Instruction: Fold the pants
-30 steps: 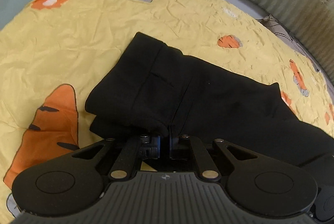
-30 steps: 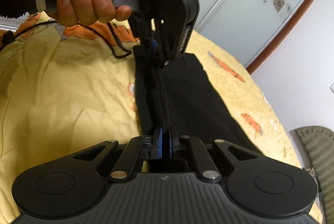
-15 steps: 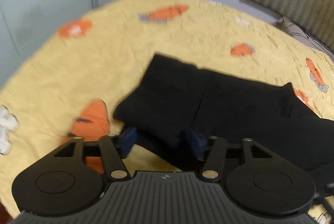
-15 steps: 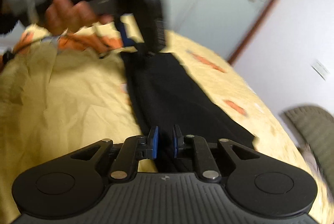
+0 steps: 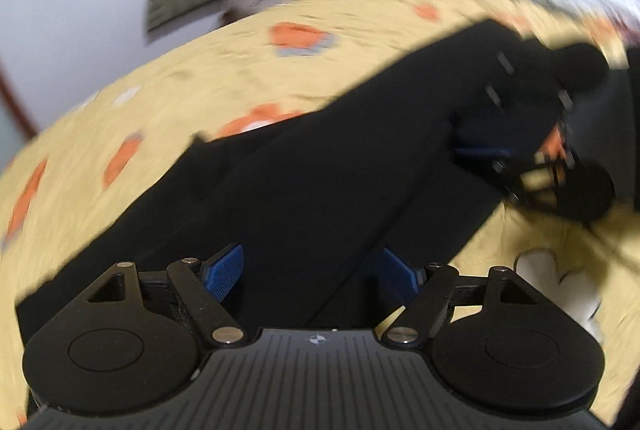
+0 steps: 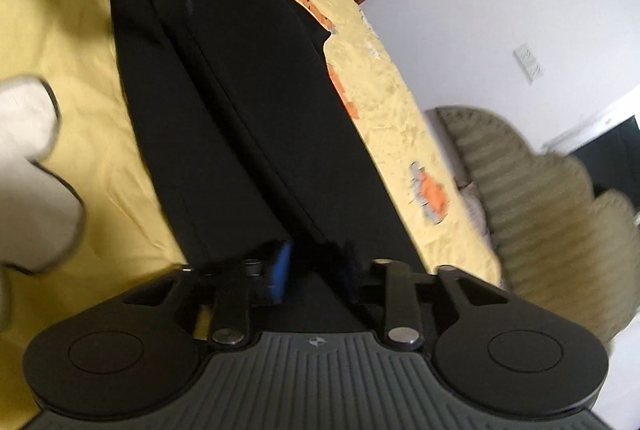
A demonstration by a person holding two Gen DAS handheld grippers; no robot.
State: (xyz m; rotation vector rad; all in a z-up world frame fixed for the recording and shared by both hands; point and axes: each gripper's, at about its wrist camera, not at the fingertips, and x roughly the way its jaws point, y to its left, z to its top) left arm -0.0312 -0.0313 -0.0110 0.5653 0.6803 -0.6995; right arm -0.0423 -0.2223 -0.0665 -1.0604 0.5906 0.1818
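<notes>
Across the frame's middle, on the bed (image 6: pixel 100 109), the pants (image 6: pixel 248 101) lie long, soft and limp; both grippers' jaws have just been opening, holding nothing; best pinched at hem and waistband

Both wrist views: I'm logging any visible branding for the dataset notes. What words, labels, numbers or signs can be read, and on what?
No readable text in either view.
Left gripper: a small emblem on its ribbed body, a symbol, no letters.
Right gripper: the same small emblem, no letters.
Black pants: no label visible.
Yellow bedsheet: only orange printed figures.
Wall plate: too blurred to tell any marking.
</notes>
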